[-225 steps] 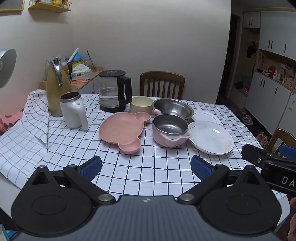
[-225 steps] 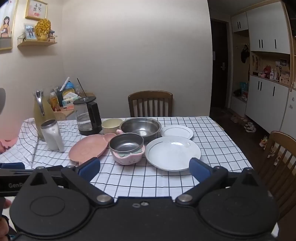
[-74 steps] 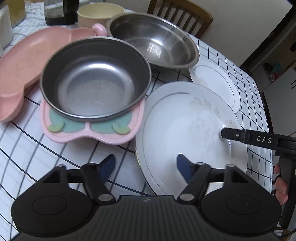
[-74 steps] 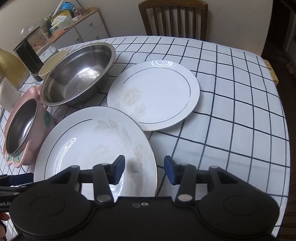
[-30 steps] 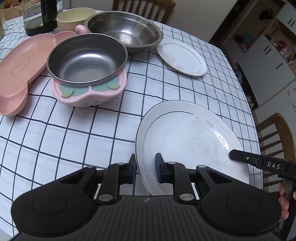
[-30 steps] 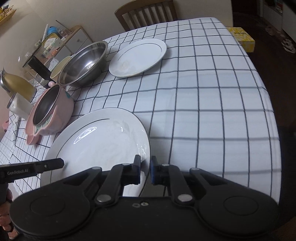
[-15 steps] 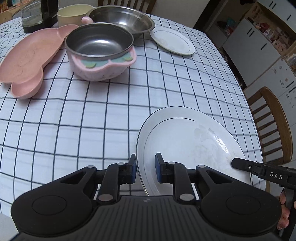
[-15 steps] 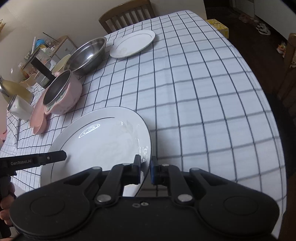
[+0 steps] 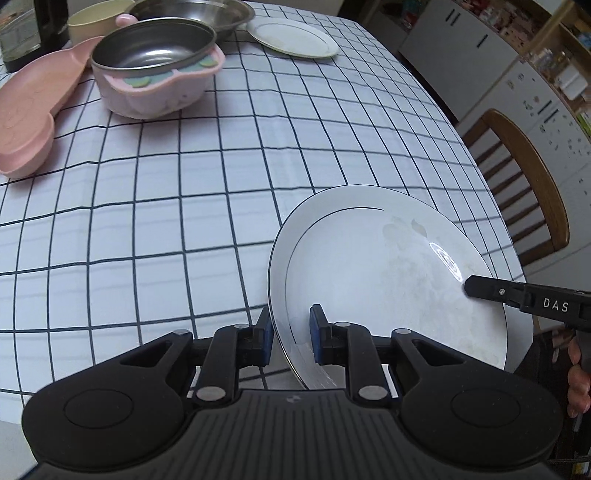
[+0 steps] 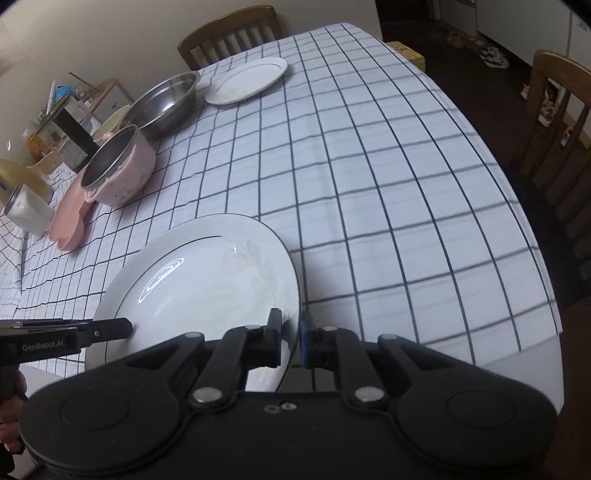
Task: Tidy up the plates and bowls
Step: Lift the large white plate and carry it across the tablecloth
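The big plate (image 9: 384, 280) is clamped at opposite rims: the left gripper (image 9: 290, 338) has its pads pinched on the near-left edge, and the right gripper (image 10: 290, 341) is closed tight on the other edge. The plate sits over the near part of the checked table (image 9: 184, 192), well apart from the other dishes; whether it rests on the cloth or hangs just above it cannot be told.

Little looks sorted yet. The small plate (image 9: 291, 37) lies alone at the far side, beside the steel bowl (image 10: 162, 105). The pink bowl (image 9: 155, 79), with its metal liner, stands next to the pink tray (image 9: 26, 122), and a cream cup (image 9: 96, 20) sits behind them. Nothing is stacked, so gathering plates and nesting bowls likely remains.

Every bowl, cup and plate in view looks empty.
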Demonstrator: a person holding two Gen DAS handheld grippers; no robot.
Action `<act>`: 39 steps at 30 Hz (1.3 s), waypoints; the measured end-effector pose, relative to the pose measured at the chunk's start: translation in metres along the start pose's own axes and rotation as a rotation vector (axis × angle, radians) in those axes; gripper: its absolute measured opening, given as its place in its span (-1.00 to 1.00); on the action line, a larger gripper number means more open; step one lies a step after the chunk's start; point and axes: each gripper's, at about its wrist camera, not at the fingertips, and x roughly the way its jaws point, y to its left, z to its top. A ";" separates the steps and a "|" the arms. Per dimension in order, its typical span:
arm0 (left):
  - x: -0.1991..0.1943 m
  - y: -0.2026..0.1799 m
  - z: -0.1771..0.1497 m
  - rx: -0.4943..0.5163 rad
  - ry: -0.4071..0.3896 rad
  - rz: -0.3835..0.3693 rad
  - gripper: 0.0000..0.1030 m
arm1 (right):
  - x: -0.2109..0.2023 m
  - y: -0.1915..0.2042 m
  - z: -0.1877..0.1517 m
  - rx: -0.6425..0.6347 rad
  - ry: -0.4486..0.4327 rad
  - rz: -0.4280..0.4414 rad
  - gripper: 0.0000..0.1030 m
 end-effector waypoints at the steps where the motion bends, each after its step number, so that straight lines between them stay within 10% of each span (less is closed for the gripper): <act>1: 0.002 -0.001 -0.001 0.013 0.001 -0.001 -0.63 | 0.000 -0.002 -0.004 0.008 0.002 -0.003 -0.80; 20: 0.006 -0.004 -0.005 0.038 0.032 -0.004 -0.63 | -0.006 -0.006 -0.017 0.016 0.003 -0.049 -0.71; 39: -0.045 -0.004 0.013 0.058 -0.115 0.032 -0.63 | -0.045 0.032 -0.002 -0.105 -0.080 -0.068 -0.48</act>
